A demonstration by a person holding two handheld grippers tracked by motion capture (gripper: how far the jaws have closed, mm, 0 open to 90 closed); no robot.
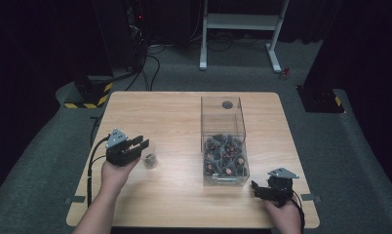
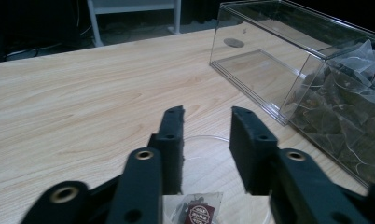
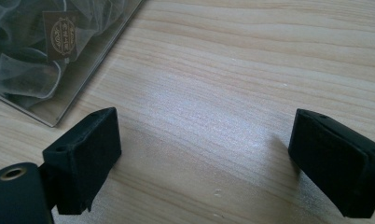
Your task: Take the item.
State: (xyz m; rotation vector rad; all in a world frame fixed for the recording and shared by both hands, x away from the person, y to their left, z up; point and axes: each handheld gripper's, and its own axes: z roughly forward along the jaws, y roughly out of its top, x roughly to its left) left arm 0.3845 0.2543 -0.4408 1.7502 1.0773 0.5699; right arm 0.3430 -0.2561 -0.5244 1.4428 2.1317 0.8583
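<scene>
A small clear cup [image 1: 149, 160] stands on the wooden table [image 1: 169, 117] left of centre, and a tea bag with a dark red tag [image 2: 197, 212] lies in it. My left gripper [image 1: 141, 142] hovers just above and left of the cup. In the left gripper view the gripper [image 2: 206, 114] has its jaws apart over the cup's rim [image 2: 209, 137], with nothing pressed between the pads. A clear plastic box [image 1: 222, 117] right of centre holds several mesh tea bags [image 1: 225, 156] at its near end. My right gripper [image 1: 256, 187] rests open near the front right, beside the box's near corner [image 3: 83, 70].
The far half of the clear box [image 2: 269, 70] has no bags in it. Bare table [image 3: 213, 93] lies between the right jaws. Beyond the table stand a white frame [image 1: 240, 22], floor cables and yellow-black striped bases [image 1: 89, 95].
</scene>
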